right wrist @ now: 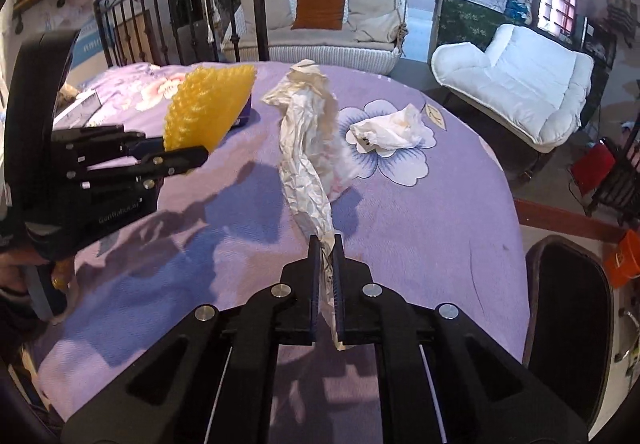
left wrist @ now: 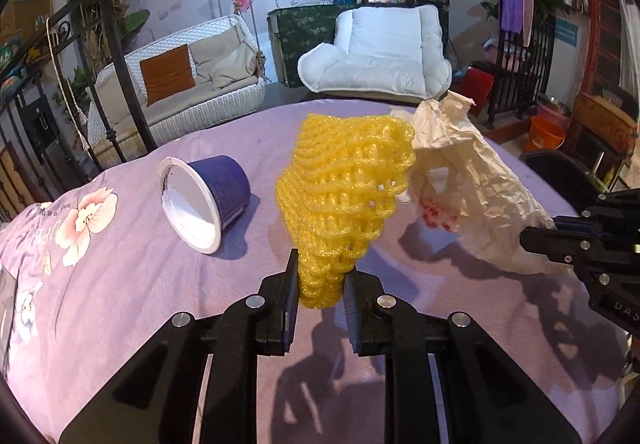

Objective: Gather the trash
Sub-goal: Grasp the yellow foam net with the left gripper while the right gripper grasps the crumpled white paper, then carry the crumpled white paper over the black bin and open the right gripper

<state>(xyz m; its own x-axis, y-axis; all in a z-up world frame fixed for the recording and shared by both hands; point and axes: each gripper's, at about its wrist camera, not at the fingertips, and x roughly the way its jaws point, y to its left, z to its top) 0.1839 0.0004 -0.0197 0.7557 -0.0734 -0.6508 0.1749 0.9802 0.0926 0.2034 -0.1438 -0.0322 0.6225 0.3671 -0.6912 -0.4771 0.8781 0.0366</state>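
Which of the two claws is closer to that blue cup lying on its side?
Left. The left gripper, clamped on the yellow foam net, is just beside the blue cup; the right gripper, holding the crumpled bag, is beyond the net.

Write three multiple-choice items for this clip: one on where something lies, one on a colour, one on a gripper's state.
1. Where is the crumpled tissue?
A. on the tablecloth
B. inside the cup
C. on the white armchair

2. What colour is the foam net?
A. green
B. yellow
C. red

3. What is the right gripper doing?
A. open over the cup
B. shut on nothing
C. shut on the plastic bag

Answers: 1 A, it lies on the cloth's flower print. 2 B, bright yellow in both views. 3 C, the bag is pinched between its fingers.
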